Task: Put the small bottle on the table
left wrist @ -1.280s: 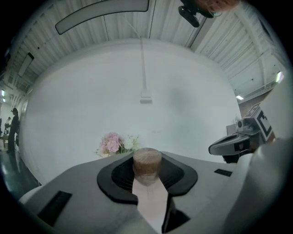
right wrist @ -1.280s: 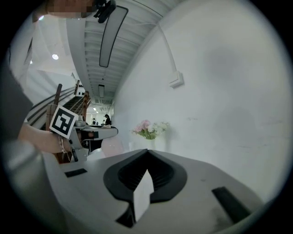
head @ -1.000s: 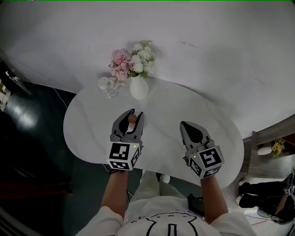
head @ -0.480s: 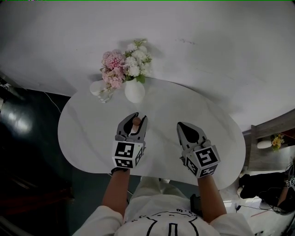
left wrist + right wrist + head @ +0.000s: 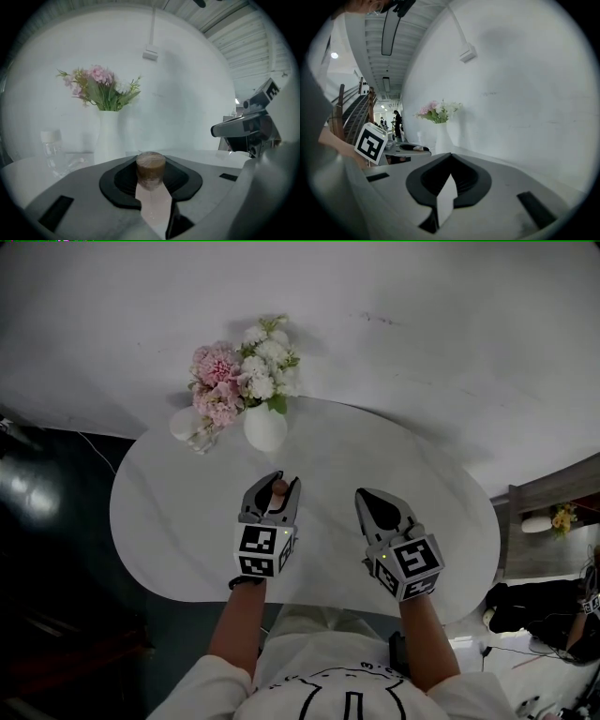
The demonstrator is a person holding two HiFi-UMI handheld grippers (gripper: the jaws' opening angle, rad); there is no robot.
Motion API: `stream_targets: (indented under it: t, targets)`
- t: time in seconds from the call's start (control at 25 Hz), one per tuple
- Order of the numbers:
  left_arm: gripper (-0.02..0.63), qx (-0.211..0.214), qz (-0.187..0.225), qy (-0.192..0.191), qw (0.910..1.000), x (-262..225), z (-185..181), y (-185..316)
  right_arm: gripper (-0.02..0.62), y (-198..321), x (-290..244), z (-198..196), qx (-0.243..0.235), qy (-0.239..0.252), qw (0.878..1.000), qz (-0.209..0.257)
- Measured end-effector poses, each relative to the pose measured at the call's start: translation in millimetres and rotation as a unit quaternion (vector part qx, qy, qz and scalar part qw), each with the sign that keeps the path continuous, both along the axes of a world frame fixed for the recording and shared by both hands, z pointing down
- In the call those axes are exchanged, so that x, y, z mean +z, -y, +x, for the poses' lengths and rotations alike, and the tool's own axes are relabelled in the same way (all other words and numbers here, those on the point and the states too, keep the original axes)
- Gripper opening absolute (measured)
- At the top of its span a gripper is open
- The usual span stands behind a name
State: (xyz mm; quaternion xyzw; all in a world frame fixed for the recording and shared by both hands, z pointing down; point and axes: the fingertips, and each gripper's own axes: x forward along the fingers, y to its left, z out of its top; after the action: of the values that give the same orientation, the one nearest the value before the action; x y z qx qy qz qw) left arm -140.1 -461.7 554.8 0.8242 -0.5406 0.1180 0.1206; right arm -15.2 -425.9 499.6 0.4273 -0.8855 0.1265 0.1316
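A small bottle [image 5: 151,169] with a brown cork-like cap stands upright between the jaws of my left gripper [image 5: 273,493], which is shut on it over the middle of the white oval table [image 5: 178,531]. In the head view only the bottle's brown cap [image 5: 278,487] shows between the jaws. My right gripper [image 5: 377,506] hangs beside it over the table's right half, jaws shut with nothing between them. The right gripper view shows those shut jaws [image 5: 450,161], and the left gripper [image 5: 401,149] off to the left.
A white vase of pink and white flowers [image 5: 264,424] stands at the table's far edge near the wall, with a clear glass container with a white lid [image 5: 192,427] to its left. Dark floor lies left of the table. A shelf with yellow flowers [image 5: 562,518] is far right.
The view has shifted, so the vase and table sit further left in frame. My left gripper, still holding the bottle, has edged slightly right and forward. The right gripper has barely moved.
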Motion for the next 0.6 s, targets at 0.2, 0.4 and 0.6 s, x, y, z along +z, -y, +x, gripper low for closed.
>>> stream_targets:
  t: [0.2, 0.4, 0.6]
  targets:
    - [0.123, 0.004, -0.016, 0.001, 0.9999, 14.7, 5.2, 6.6, -0.008, 2.6, 4.6, 3.4, 0.008, -0.001, 1.000, -0.006]
    - [0.123, 0.010, -0.028, 0.010, 0.9995, 27.5, 8.0, 10.2, -0.009, 4.6, 9.2, 4.1, 0.014, -0.002, 1.000, -0.011]
    - [0.123, 0.012, -0.041, 0.019, 0.9989, 39.7, 8.2, 10.3, -0.008, 2.6, 14.4, 3.7, 0.013, -0.004, 1.000, -0.018]
